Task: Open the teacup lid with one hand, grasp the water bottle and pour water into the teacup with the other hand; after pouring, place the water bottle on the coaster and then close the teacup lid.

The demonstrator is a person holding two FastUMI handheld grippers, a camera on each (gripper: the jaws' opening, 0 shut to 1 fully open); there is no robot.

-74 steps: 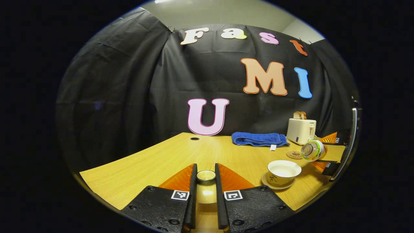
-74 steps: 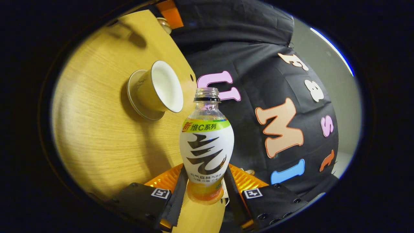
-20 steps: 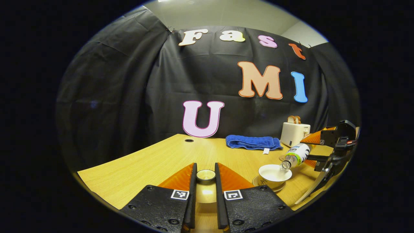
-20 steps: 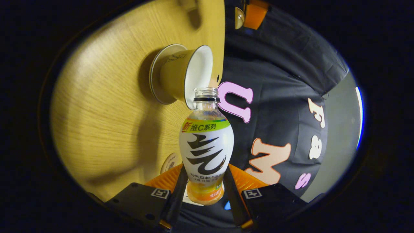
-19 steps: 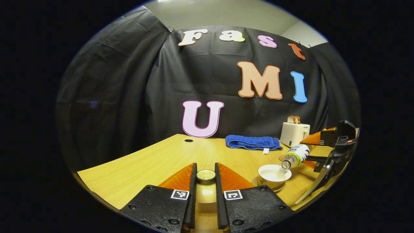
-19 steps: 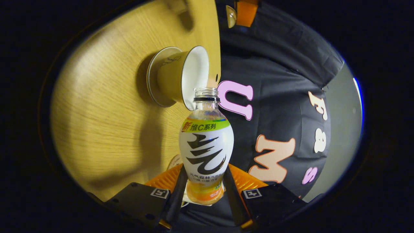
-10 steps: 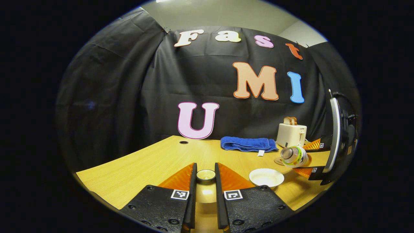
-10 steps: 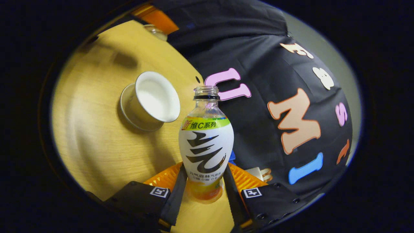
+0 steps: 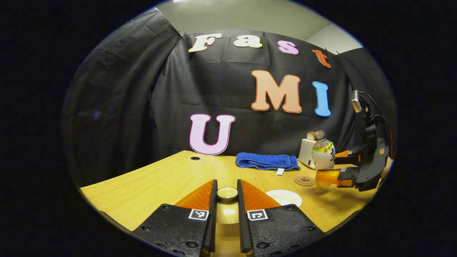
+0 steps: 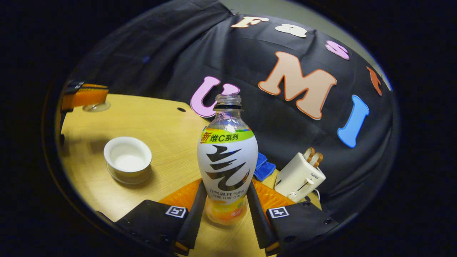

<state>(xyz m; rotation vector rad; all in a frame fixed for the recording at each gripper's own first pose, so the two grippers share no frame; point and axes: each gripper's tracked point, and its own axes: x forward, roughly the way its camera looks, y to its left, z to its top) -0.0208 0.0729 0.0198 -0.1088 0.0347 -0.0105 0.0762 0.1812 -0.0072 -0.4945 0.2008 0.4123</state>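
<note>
Right gripper (image 10: 225, 210) clamped on water bottle (image 10: 227, 157), upright, uncapped, held above surface (image 10: 167, 128). Open teacup (image 10: 127, 159) ahead-left of it. Toaster (image 10: 299, 176) ahead-right, blue towel (image 10: 263, 167) behind bottle. Left gripper (image 9: 227, 200) closed on teacup lid (image 9: 227, 193); coaster (image 9: 304, 181) ahead-right, just beside the raised bottle.
</note>
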